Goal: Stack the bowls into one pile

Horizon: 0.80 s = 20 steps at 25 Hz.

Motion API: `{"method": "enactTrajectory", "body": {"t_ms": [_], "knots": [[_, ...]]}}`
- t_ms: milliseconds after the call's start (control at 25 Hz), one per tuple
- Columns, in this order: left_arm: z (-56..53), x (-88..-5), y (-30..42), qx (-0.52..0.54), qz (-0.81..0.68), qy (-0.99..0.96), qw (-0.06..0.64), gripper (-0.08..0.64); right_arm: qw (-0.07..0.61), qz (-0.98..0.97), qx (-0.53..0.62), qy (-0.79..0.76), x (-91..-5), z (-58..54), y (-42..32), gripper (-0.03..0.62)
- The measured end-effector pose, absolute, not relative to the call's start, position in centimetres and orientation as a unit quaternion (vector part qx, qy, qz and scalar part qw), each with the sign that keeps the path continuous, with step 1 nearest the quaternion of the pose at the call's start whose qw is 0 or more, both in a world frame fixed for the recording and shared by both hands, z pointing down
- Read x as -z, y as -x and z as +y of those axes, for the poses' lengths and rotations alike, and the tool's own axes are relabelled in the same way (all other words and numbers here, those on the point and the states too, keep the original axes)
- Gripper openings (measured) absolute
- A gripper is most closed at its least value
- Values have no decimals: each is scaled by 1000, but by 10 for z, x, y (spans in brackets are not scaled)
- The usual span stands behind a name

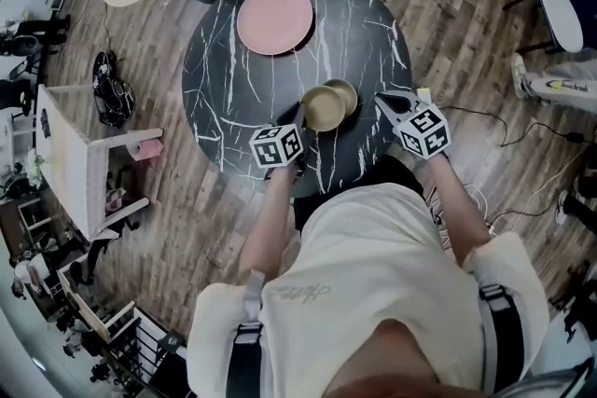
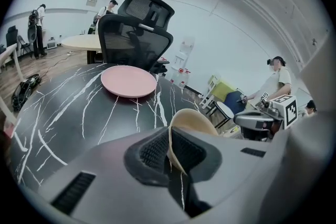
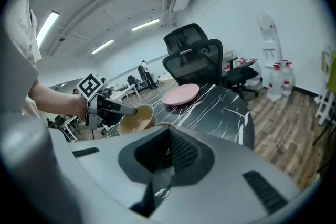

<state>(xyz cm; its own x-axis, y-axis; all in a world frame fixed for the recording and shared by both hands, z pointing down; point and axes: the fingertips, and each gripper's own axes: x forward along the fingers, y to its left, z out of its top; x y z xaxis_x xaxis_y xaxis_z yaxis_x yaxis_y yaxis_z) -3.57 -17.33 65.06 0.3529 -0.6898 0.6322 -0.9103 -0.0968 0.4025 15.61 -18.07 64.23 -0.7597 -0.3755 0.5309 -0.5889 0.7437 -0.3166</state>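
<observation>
Over the black marbled tabletop [image 1: 215, 79] in the head view, the left hand-held gripper [image 1: 300, 118] held a tan bowl [image 1: 324, 110] at frame centre. The bowl's far edge overlapped a second bowl [image 1: 347, 91] just to its upper right. The right hand-held gripper [image 1: 382, 99] hovered to the right of both bowls, and a pink plate [image 1: 275, 19] lay well apart toward the top.

In the left gripper view, the jaws were clenched on the tan bowl's rim. The thin wall was pinched between the pads and the bowl tilted upward at centre frame.

In the right gripper view, the jaws were pressed together with nothing between them, and the carried bowl showed at left centre.

The step in hand appeared to be bringing the held bowl over the second one. The next move would call for centring it above, lowering it level so it nests, then letting go.
</observation>
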Motion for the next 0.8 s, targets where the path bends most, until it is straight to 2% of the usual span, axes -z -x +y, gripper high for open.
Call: {"method": "enactTrajectory", "body": {"t_ms": [800], "knots": [[-190,-695,-1,-195,-535,-715,405,34,250,-900,-266,-237,-675,-185,-174,8]]}}
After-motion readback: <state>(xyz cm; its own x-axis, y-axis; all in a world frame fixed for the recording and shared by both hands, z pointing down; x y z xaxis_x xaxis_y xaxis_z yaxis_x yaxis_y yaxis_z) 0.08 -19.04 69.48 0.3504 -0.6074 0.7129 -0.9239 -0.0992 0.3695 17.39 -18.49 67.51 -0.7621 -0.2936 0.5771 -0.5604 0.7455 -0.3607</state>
